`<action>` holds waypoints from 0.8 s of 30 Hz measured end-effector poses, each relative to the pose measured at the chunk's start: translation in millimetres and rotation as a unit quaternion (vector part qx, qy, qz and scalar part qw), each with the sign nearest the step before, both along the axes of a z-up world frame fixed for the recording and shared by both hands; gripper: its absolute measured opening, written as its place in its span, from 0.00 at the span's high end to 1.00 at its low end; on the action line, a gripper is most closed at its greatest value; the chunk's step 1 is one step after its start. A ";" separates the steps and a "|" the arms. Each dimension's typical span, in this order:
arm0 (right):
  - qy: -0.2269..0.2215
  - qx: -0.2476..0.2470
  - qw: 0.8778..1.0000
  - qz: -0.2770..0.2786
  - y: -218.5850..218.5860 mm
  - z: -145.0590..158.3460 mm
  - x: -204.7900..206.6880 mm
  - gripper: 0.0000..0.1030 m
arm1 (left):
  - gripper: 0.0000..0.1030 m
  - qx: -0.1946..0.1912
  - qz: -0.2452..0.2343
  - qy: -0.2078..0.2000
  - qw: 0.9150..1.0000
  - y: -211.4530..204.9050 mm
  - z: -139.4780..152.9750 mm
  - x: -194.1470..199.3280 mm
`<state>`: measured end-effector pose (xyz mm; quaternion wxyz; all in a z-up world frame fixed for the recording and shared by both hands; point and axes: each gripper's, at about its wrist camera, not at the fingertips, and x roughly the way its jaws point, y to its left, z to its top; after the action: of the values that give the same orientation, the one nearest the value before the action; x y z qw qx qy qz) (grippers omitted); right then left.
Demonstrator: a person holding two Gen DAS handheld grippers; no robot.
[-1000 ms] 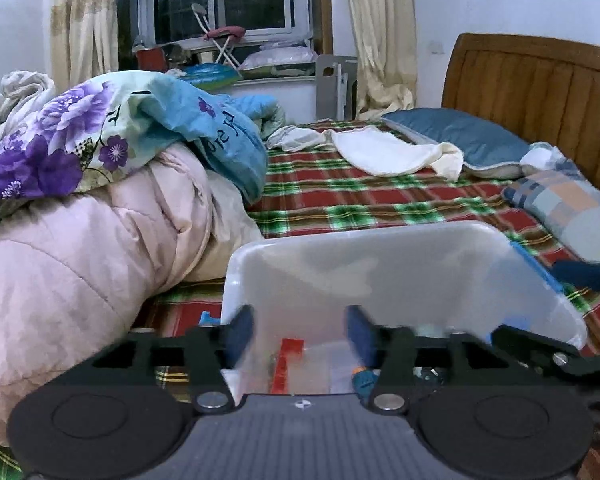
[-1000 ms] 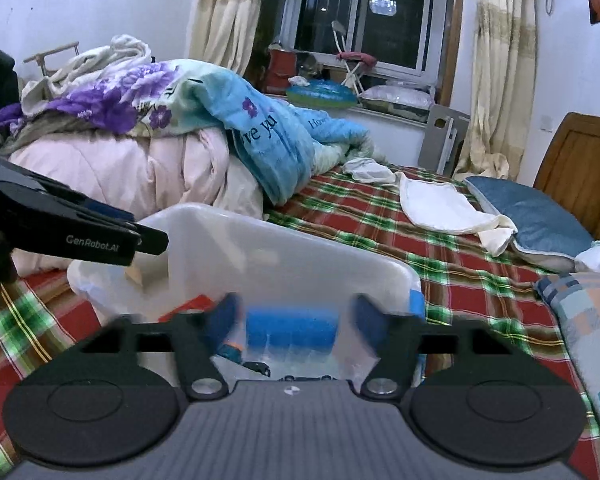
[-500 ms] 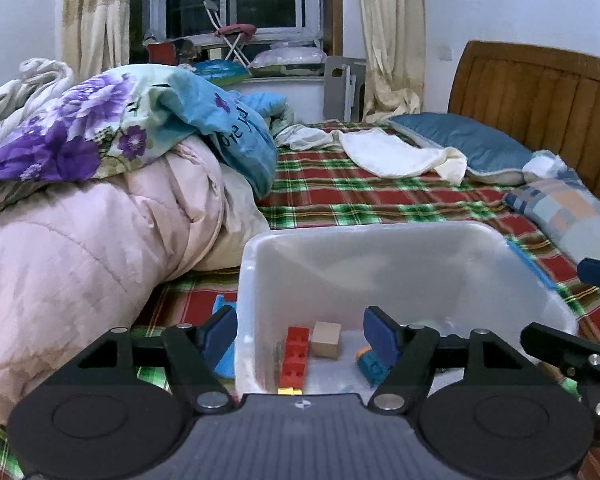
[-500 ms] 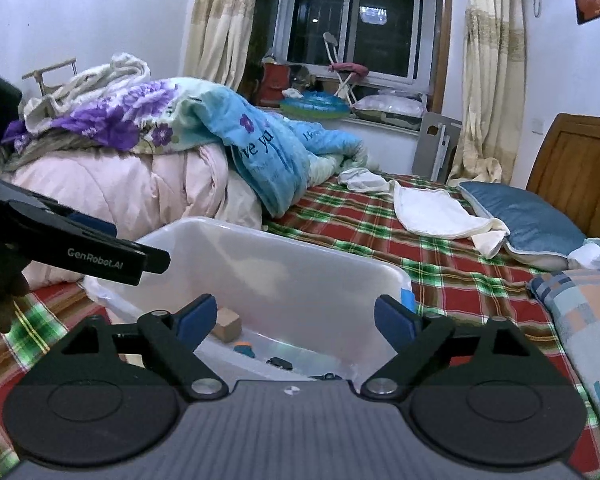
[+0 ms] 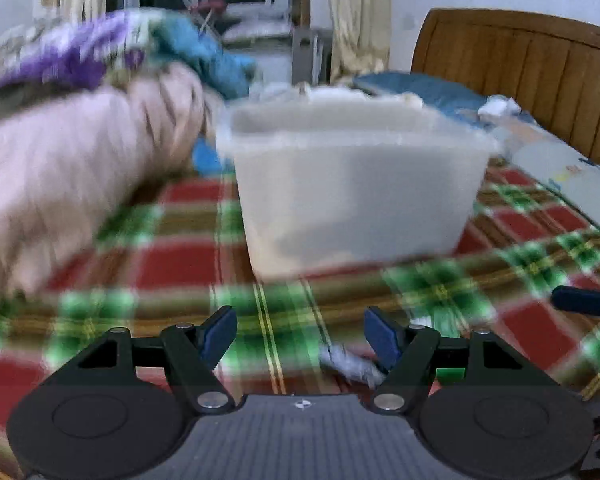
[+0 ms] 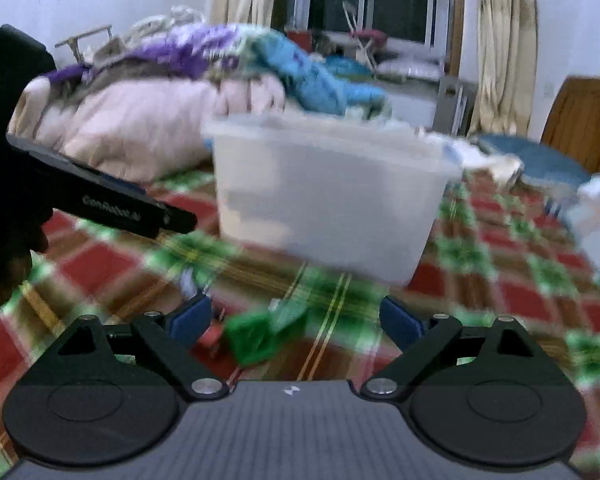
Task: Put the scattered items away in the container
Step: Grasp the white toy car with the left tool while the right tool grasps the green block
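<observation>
Both wrist views look forward and slightly down, low over the plaid bedspread (image 5: 188, 264), near the translucent storage bin (image 5: 352, 196) they share; the right view catches the left gripper (image 6: 180, 220).

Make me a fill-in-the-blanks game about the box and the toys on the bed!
1. The see-through plastic box sits on a red and green ____ bedsheet.
2. Between the open fingers of the right hand-held gripper lies a ____ block.
3. The left hand-held gripper is open and holds ____.
4. The headboard is made of ____.

Missing words: checked; green; nothing; wood
</observation>
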<state>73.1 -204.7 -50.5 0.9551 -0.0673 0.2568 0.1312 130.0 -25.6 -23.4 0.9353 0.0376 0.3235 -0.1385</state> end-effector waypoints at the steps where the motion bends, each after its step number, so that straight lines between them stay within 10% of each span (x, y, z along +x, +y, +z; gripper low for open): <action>1: 0.004 0.003 1.000 0.003 2.1 -5.0 -1.0 0.15 | 0.29 0.001 0.001 0.006 1.000 -0.7 -5.6 -0.8; 10: 0.007 -0.014 1.000 0.019 -1.0 -28.0 7.2 0.39 | 0.29 -0.005 -0.006 0.040 0.999 -9.9 -25.5 -0.1; 24: 0.012 -0.011 0.998 0.057 4.6 -43.1 15.8 0.46 | 0.29 -0.042 -0.005 0.079 0.996 -28.7 -31.8 18.1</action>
<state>88.8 -200.0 -93.6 0.9421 -0.0912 0.2653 0.1836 148.0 -54.3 -55.2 0.9068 -0.0113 0.3901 -0.1596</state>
